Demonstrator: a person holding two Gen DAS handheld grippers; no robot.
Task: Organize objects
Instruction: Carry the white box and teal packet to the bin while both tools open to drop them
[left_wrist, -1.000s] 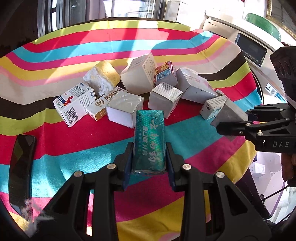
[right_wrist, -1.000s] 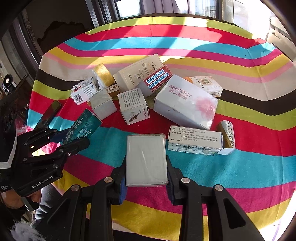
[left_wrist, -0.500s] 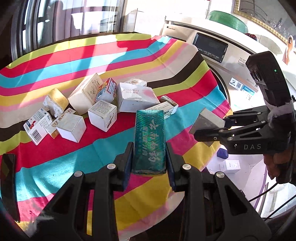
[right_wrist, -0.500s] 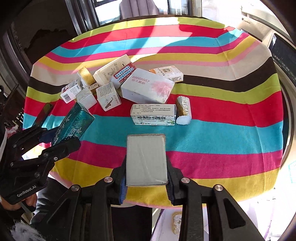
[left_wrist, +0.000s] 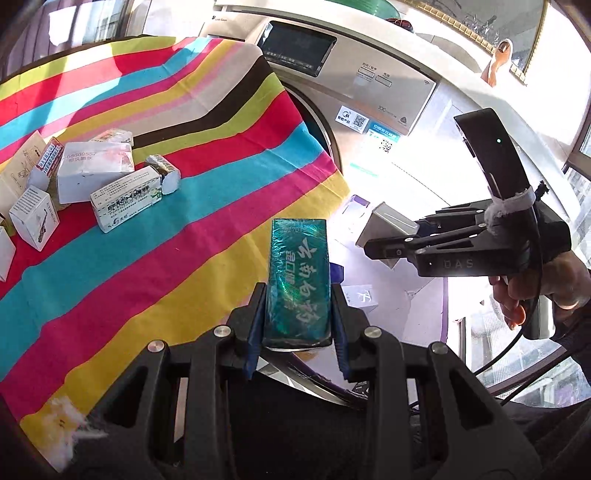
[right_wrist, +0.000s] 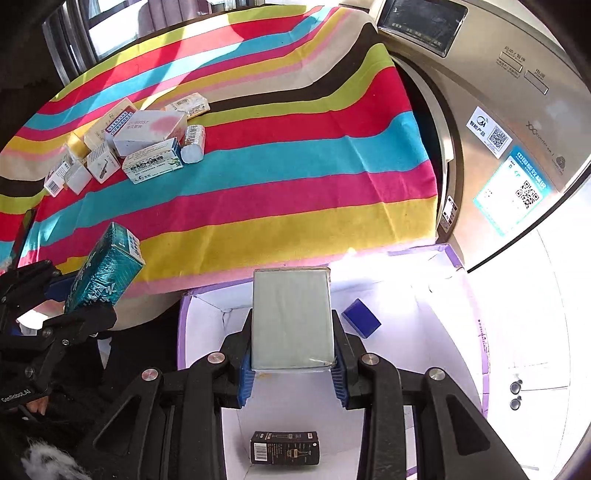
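A home laundry corner: a front-loading washing machine (right_wrist: 491, 122) stands beside a table under a striped cloth (right_wrist: 258, 177), with a window (left_wrist: 74, 22) behind and sunlight streaming in.

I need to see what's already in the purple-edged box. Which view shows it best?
The right wrist view: it looks down into the purple-edged box, showing a blue block and a black carton. The left wrist view shows only glare-washed glimpses of it.

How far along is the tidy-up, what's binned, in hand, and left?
Done: a black box and a blue box lie in the white bin. In hand: the left gripper holds a green box; the right gripper holds a grey box above the bin. Left: the pile of boxes on the striped cloth.
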